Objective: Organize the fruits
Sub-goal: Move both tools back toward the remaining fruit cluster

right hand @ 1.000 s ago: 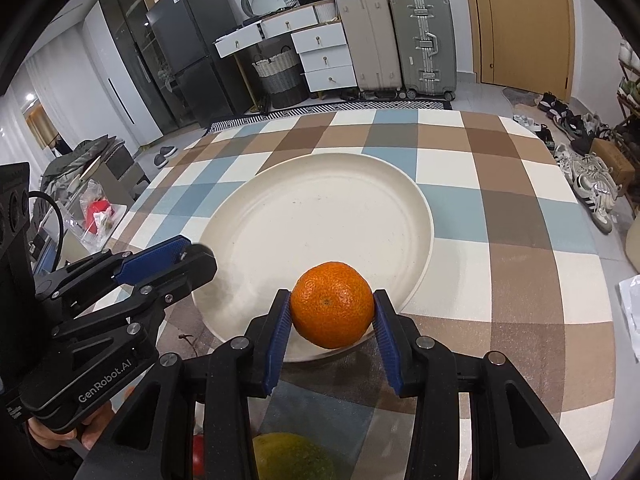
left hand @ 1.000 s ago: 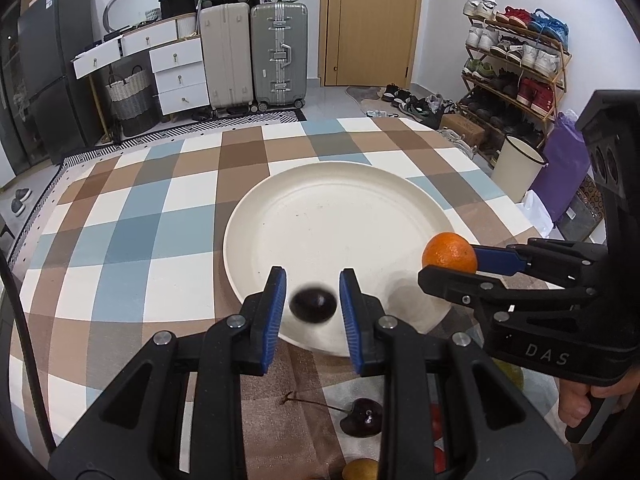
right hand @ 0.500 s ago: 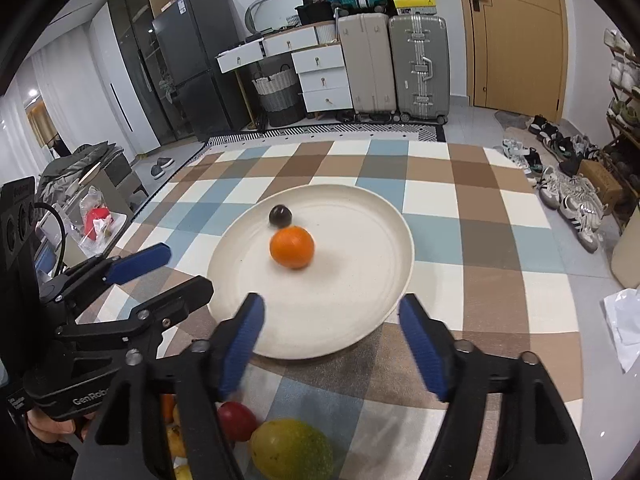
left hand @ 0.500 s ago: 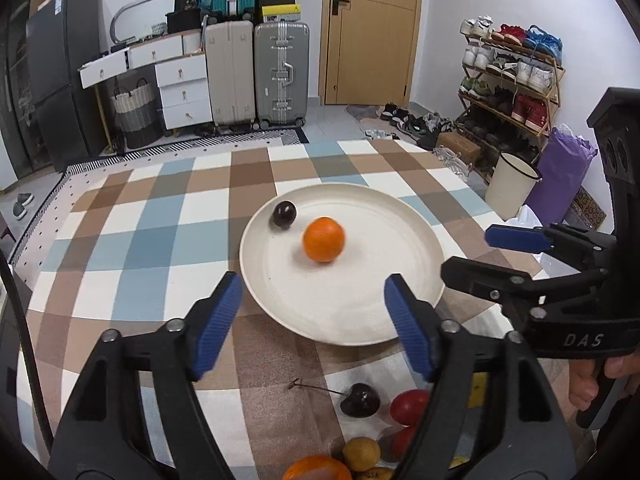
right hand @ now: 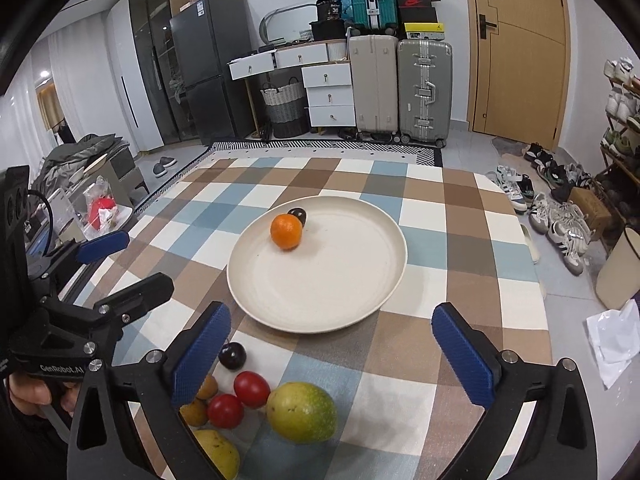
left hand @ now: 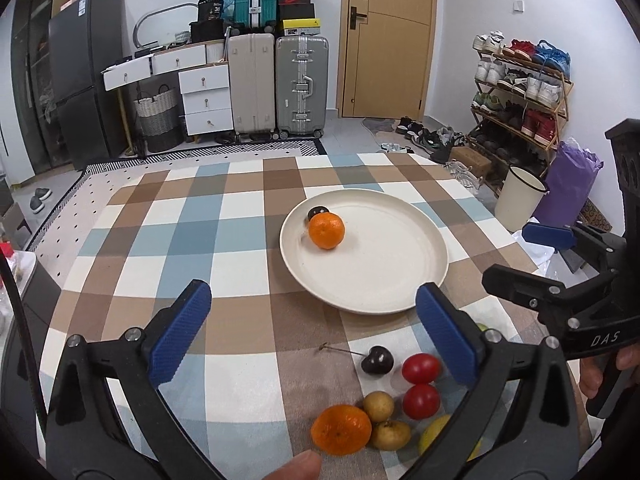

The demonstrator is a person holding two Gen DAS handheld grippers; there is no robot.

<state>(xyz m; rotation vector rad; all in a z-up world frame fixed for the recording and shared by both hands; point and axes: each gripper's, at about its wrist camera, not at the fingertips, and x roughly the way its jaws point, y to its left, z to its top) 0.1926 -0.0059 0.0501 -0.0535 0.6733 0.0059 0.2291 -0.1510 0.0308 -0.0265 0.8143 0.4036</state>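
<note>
Both handheld grippers hover above a checked tablecloth (left hand: 240, 240), each with its blue-padded jaws spread wide and holding nothing. The left gripper (left hand: 316, 336) hangs over the near edge of the table, with the right gripper (right hand: 332, 356) beside it; each appears at the edge of the other's view. A cream plate (left hand: 384, 280) sits near the middle of the cloth and carries two pieces of fruit on its far left side: an orange (left hand: 327, 231) and, touching it from behind, a small dark fruit (left hand: 316, 212), possibly a cherry or a plum, though the view is too small to settle it. The rest of the fruit lies in a loose cluster on the cloth on the near side of the plate, apart from its rim: a dark cherry (left hand: 377, 360) with a long stem, two red tomatoes (left hand: 421, 368), two small tan fruits (left hand: 378, 407), a second orange (left hand: 341, 429) and, in the right wrist view, a green-yellow mango (right hand: 302, 412) with another yellowish fruit (right hand: 218, 452) in front of it. Suitcases (left hand: 302, 86) and a white drawer unit (left hand: 204, 96) stand against the far wall.
</note>
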